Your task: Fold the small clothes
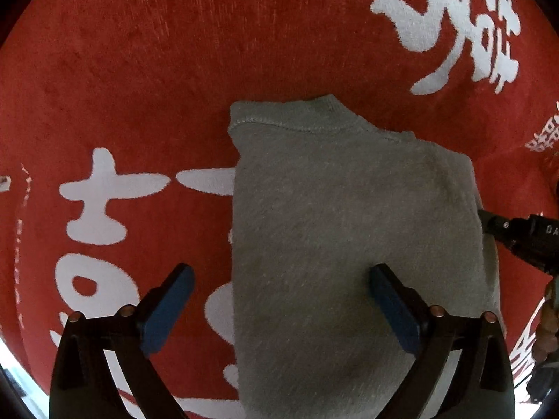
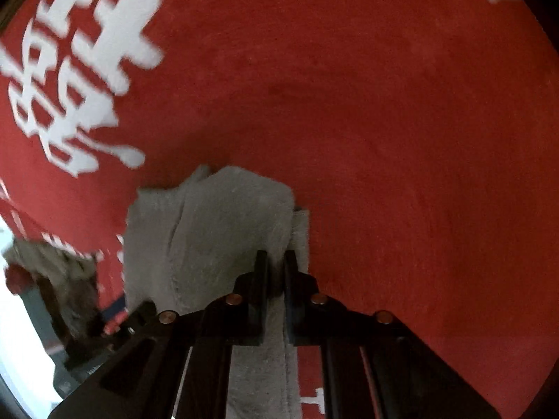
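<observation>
Only the right view shows its hand-held gripper pinching the grey garment.

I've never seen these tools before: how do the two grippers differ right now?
The left gripper stands wide open above the grey garment, gripping nothing; the right gripper is pinched shut on the garment's edge. The left's pads look blue; the right's look dark. Both are black two-finger tools over the red cloth.
</observation>
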{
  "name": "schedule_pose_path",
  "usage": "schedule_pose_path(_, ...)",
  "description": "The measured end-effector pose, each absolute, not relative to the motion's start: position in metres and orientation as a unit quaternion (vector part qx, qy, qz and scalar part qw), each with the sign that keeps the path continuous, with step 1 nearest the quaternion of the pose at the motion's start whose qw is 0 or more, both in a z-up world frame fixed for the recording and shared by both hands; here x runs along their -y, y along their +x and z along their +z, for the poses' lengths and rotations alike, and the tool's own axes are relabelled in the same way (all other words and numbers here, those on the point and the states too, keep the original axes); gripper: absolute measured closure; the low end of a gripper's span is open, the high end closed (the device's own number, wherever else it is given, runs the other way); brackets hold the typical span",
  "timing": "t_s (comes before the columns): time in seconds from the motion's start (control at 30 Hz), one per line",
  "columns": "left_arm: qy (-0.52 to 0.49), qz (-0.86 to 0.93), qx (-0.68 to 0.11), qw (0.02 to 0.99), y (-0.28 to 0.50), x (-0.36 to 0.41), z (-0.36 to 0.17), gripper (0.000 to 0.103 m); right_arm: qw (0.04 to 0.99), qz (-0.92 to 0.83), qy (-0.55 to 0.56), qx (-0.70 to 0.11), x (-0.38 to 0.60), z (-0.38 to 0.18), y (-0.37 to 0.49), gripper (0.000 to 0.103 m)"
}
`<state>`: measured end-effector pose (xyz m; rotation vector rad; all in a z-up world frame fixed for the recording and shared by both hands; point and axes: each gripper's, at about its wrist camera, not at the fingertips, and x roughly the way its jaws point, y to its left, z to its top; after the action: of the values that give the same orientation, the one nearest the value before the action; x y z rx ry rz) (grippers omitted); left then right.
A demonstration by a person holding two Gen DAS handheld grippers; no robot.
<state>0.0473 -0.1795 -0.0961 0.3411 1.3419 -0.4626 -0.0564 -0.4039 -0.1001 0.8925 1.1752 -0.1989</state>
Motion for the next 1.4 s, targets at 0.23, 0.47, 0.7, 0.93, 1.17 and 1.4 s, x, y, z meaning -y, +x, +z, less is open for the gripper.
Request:
schedule_pose_path(0.23,0.169,-0.214,-0.625,0.732,0.042,0.168,-0.089,0.002,0.721,-0.094,0.448,-0.520,0.407,-0.087,-0.090,0.084)
schedule_pose_path(0.47,0.176,-0.212,-0.625,0.730,0.038,0.166,-0.087,0.002,0.712,-0.116,0.447,-0.529,0.407,-0.077,-0.128,0.074)
schedule_pose_path(0.7,0.172,-0.207,-0.633,0.726,0.041,0.186,-0.098,0.002,0.711,-0.116,0.446,-0.531,0.402,-0.075,-0.142,0.050)
schedule_pose_path(0.93,0.166,-0.212,-0.632,0.726,0.039,0.183,-0.101,0.001,0.712,-0.107,0.447,-0.532,0.401,-0.077,-0.142,0.041)
schedule_pose_path(1.17,0.117,-0.257,-0.655,0.701,0.041,0.159,-0.102,0.001,0.729,-0.050,0.427,-0.532,0.392,-0.081,-0.139,0.022)
schedule_pose_path(1.4,0.084,-0.298,-0.687,0.658,0.046,0.141,-0.116,0.001,0.718,-0.002,0.461,-0.521,0.402,-0.094,-0.126,0.022)
